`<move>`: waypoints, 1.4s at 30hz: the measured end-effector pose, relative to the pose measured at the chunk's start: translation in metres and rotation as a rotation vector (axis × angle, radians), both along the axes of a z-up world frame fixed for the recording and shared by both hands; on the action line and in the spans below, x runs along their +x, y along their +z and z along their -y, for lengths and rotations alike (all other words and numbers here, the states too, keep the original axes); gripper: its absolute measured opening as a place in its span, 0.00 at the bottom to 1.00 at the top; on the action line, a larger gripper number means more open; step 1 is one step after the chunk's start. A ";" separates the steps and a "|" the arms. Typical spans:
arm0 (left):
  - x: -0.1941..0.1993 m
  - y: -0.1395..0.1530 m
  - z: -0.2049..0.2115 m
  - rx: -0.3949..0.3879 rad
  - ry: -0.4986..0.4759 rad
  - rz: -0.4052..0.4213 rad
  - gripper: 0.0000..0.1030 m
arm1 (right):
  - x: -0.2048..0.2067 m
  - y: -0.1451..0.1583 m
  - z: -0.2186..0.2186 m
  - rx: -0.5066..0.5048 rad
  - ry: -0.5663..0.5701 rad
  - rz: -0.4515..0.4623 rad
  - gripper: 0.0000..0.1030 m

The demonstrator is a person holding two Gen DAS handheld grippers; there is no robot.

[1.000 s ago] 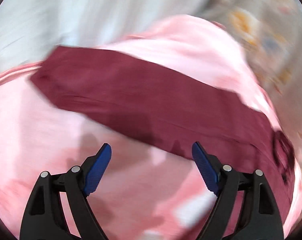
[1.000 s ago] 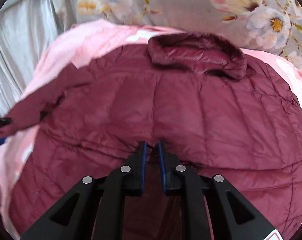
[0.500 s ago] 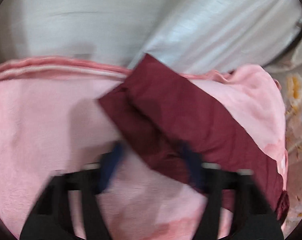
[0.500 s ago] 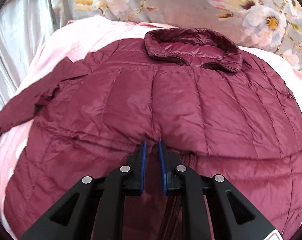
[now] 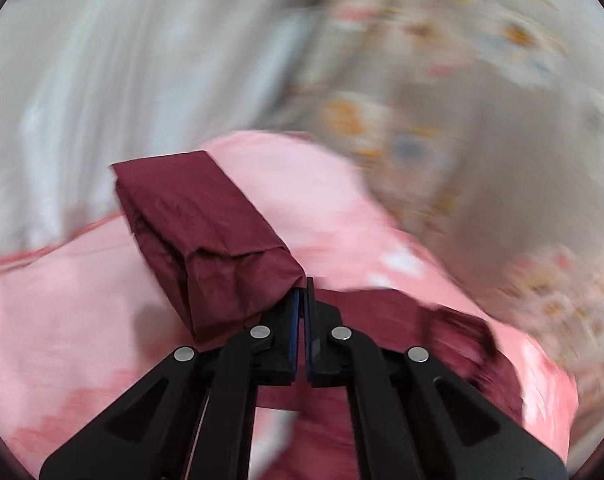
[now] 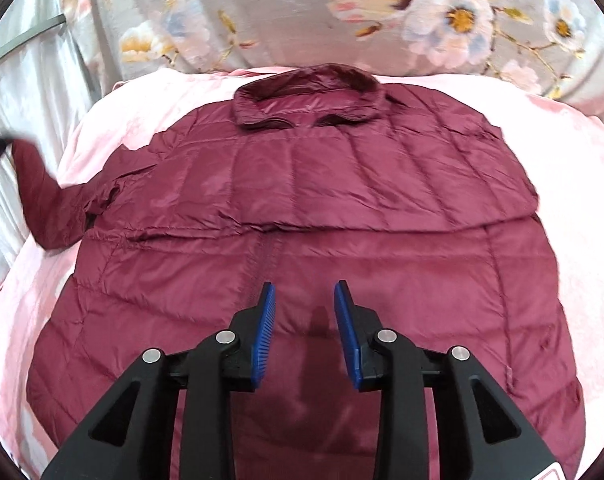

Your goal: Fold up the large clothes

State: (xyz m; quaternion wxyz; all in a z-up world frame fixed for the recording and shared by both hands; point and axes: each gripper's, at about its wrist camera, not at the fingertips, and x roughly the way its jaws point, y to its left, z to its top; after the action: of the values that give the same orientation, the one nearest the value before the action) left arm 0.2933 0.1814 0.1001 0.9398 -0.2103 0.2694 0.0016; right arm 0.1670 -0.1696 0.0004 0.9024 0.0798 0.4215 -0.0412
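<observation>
A maroon quilted jacket (image 6: 302, 208) lies spread on a pink blanket (image 6: 113, 120), collar (image 6: 306, 98) at the far side. Its left sleeve (image 6: 41, 204) is lifted off the blanket at the left edge. My left gripper (image 5: 302, 292) is shut on that sleeve (image 5: 205, 240) near its cuff and holds it up; this view is blurred. My right gripper (image 6: 304, 292) is open and empty, hovering over the jacket's lower front near the zipper.
A grey floral sheet (image 6: 382, 12) covers the bed behind the blanket. A pale curtain (image 6: 25, 80) hangs at the left, also in the left wrist view (image 5: 101, 80). Pink blanket shows around the jacket on all sides.
My left gripper closed on the sleeve and lifted it. My right gripper opened, let go of the jacket's folded front edge, and drew back.
</observation>
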 end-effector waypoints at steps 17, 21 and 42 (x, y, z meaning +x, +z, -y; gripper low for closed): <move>-0.032 -0.096 0.267 -0.047 -0.563 -0.253 0.61 | -0.041 -0.002 0.077 0.002 -0.152 -0.003 0.47; -0.028 -0.101 0.226 -0.220 -0.518 -0.273 0.71 | -0.034 0.006 0.090 0.040 -0.160 0.028 0.53; 0.008 -0.160 0.020 -0.625 -0.087 -0.368 0.69 | 0.106 0.004 0.093 0.226 -0.109 0.029 0.05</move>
State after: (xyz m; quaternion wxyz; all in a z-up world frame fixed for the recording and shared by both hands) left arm 0.3017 0.1614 -0.0599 0.7652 -0.4719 0.4299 -0.0831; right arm 0.2735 -0.2630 0.0040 0.8900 0.2044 0.4056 -0.0412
